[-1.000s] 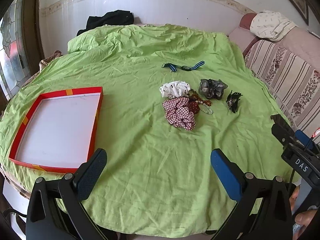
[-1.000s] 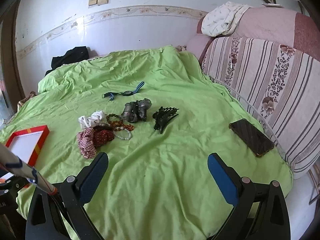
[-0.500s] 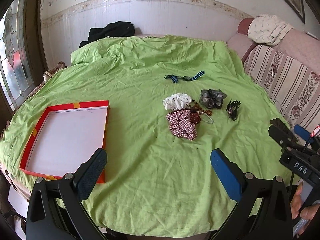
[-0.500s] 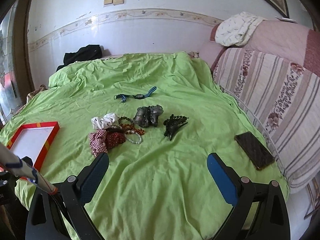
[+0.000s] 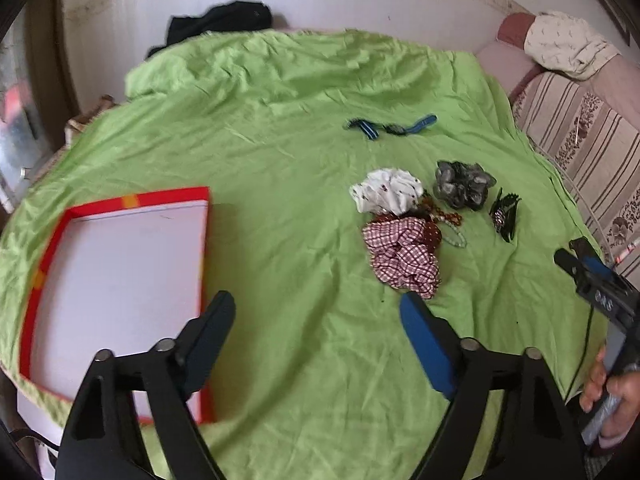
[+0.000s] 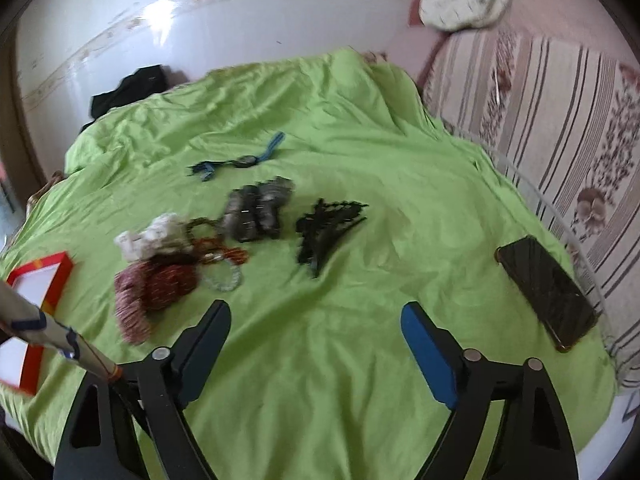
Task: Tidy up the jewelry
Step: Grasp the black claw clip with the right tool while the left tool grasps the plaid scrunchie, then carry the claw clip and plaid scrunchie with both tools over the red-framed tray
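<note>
A green sheet [image 5: 280, 184] covers the surface, and the jewelry and hair pieces lie in a loose cluster right of its middle. In the left wrist view a white scrunchie [image 5: 386, 195] sits just above a red checked scrunchie [image 5: 402, 258], with a beaded bracelet [image 5: 450, 218] touching both on their right side. A grey scrunchie [image 5: 462, 184] lies just beside the white one, and a black claw clip [image 5: 505, 218] lies near it, apart from the rest. A blue striped strap [image 5: 390, 127] lies farther back, well apart from the cluster. A red-rimmed tray [image 5: 64, 220] with a white floor rests at the left, holding nothing. The left gripper [image 5: 316, 320] hovers over bare sheet, its jaws wide but closing, with nothing between them. The right gripper [image 6: 316, 326] is likewise wide and closing on nothing, short of the clip. A dark phone [image 6: 546, 292] lies at the sheet's right edge.
</note>
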